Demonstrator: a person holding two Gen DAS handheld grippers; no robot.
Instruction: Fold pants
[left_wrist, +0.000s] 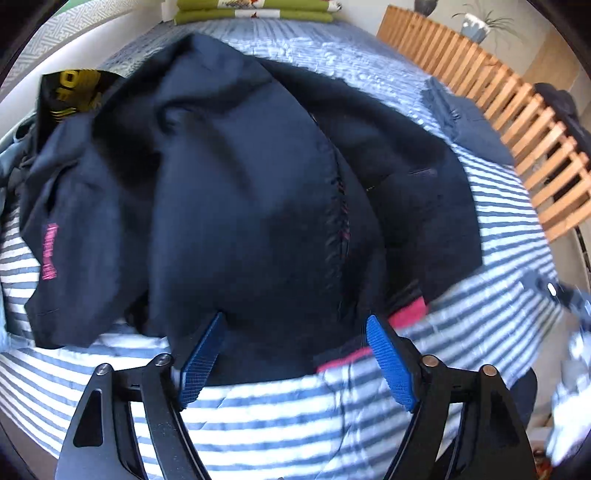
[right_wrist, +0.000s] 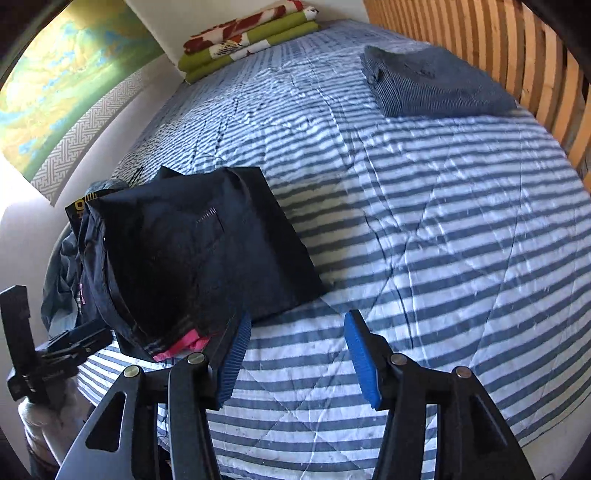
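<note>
Dark navy pants (left_wrist: 240, 192) lie in a loose heap on the striped bedspread (left_wrist: 258, 417), near the bed's edge on the left. Left gripper (left_wrist: 295, 325) has its jaws spread wide, blue pads astride the near hem, not pinching it; the pink lining (left_wrist: 406, 312) sits by the right pad. Right gripper (right_wrist: 297, 325) is also spread, over bare bedspread just right of the pants, its left pad touching or close to the fabric edge, can't tell which. A black garment with yellow print (left_wrist: 72, 92) and grey clothes are jammed behind the heap. Folded blue item (right_wrist: 436, 85) is well apart by the wooden slat rail (right_wrist: 517, 55), green folded bedding (right_wrist: 251, 40) at the far end
</note>
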